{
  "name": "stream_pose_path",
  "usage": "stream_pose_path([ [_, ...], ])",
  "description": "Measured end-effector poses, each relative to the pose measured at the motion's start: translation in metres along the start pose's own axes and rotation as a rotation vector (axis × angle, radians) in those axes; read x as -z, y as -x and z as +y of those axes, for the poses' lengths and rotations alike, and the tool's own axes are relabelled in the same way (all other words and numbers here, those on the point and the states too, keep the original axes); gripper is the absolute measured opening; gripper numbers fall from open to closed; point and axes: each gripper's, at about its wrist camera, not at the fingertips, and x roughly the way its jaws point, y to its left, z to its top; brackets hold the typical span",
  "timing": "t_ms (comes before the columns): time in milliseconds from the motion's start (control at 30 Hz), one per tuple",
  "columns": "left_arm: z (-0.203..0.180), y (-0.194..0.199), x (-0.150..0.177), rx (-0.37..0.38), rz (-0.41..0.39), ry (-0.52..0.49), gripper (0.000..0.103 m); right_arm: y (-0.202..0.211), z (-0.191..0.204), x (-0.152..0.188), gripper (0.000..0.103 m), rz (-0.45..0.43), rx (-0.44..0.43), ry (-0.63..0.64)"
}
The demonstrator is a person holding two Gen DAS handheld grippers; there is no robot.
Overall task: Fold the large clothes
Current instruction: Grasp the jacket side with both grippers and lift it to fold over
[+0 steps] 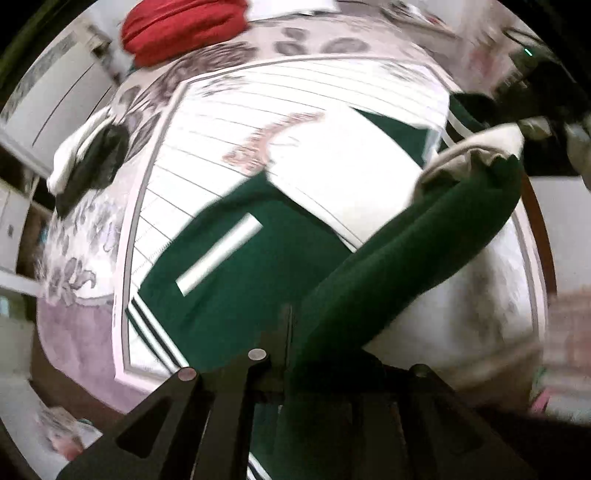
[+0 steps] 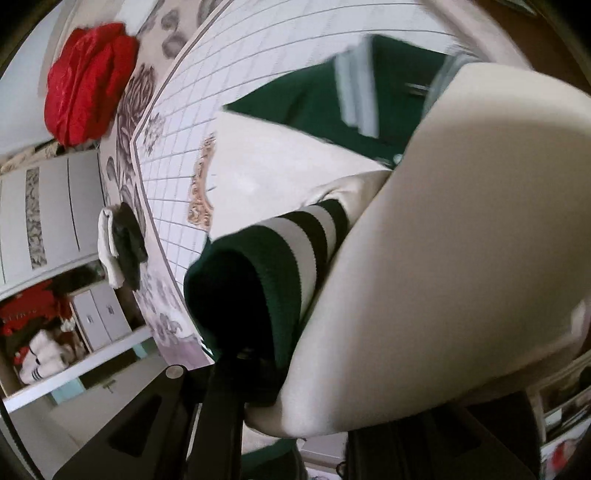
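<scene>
A green and cream varsity jacket (image 1: pixel 236 280) lies on the bed's white grid-patterned cover (image 1: pixel 207 122). My left gripper (image 1: pixel 291 373) is shut on a green fold of the jacket (image 1: pixel 406 251), which stretches up and right to my right gripper (image 1: pixel 546 122). In the right wrist view my right gripper (image 2: pixel 255 373) is shut on the cream sleeve (image 2: pixel 461 258) at its green and white striped cuff (image 2: pixel 295 247), held above the jacket body (image 2: pixel 332 99). The sleeve hides the right finger.
A red garment (image 1: pixel 181 26) (image 2: pixel 88 81) lies at the far end of the bed. A small black and white bundle (image 1: pixel 88 162) (image 2: pixel 122 247) lies at the bed's left edge. White wardrobe doors (image 2: pixel 51 210) and shelves with clothes (image 2: pixel 37 347) stand beyond.
</scene>
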Motion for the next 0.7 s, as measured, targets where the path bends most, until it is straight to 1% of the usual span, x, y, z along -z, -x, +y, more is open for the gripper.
stream_pose_path([
  [67,0.032,-0.031,-0.023,0.028,0.012,0.06,0.012,-0.015,0.032,-0.021,0.018,-0.015,0.004,0.0],
  [100,0.043,-0.043,-0.031,0.041,0.017,0.084,0.012,-0.035,0.055,-0.039,0.018,-0.015,0.021,0.023],
  [133,0.065,-0.069,-0.045,0.067,0.041,0.119,0.013,-0.052,0.066,-0.051,0.019,-0.022,0.031,0.019],
  [167,0.075,-0.084,-0.051,0.081,0.063,0.134,0.014,-0.071,0.085,-0.064,0.02,-0.022,0.039,0.011],
  [200,0.095,-0.11,-0.061,0.115,0.096,0.161,0.015,-0.097,0.106,-0.082,0.021,-0.008,0.069,0.032],
  [267,0.119,-0.145,-0.068,0.176,0.148,0.193,0.02,-0.137,0.131,-0.108,0.028,0.02,0.121,0.029],
  [300,0.132,-0.163,-0.071,0.212,0.178,0.212,0.027,-0.154,0.135,-0.118,0.03,0.043,0.154,0.037],
  [333,0.149,-0.181,-0.073,0.27,0.207,0.242,0.03,-0.166,0.14,-0.126,0.034,0.058,0.178,0.029],
  [367,0.16,-0.188,-0.076,0.3,0.216,0.256,0.04,-0.17,0.14,-0.13,0.042,0.069,0.184,0.023],
  [400,0.176,-0.197,-0.075,0.343,0.229,0.291,0.055,-0.178,0.146,-0.136,0.054,0.085,0.176,0.008],
  [433,0.186,-0.199,-0.075,0.373,0.232,0.318,0.061,-0.179,0.149,-0.139,0.063,0.091,0.15,-0.005],
  [467,0.198,-0.198,-0.073,0.406,0.22,0.353,0.065,-0.178,0.15,-0.139,0.076,0.091,0.111,-0.009],
  [500,0.215,-0.197,-0.07,0.458,0.204,0.414,0.067,-0.172,0.152,-0.138,0.08,0.081,0.058,-0.002],
  [533,0.225,-0.196,-0.068,0.496,0.195,0.463,0.067,-0.165,0.157,-0.137,0.08,0.068,0.016,0.015],
  [567,0.237,-0.193,-0.066,0.514,0.181,0.519,0.067,-0.16,0.16,-0.135,0.08,0.054,-0.006,0.024],
  [600,0.254,-0.187,-0.062,0.518,0.154,0.588,0.067,-0.154,0.165,-0.131,0.08,0.032,-0.028,0.037],
  [633,0.263,-0.179,-0.06,0.522,0.13,0.63,0.067,-0.15,0.168,-0.128,0.08,0.019,-0.039,0.048],
  [667,0.277,-0.168,-0.055,0.511,0.093,0.686,0.067,-0.146,0.17,-0.121,0.08,0.011,-0.044,0.062],
  [700,0.284,-0.157,-0.05,0.493,0.068,0.714,0.069,-0.143,0.174,-0.109,0.08,0.007,-0.03,0.093],
])
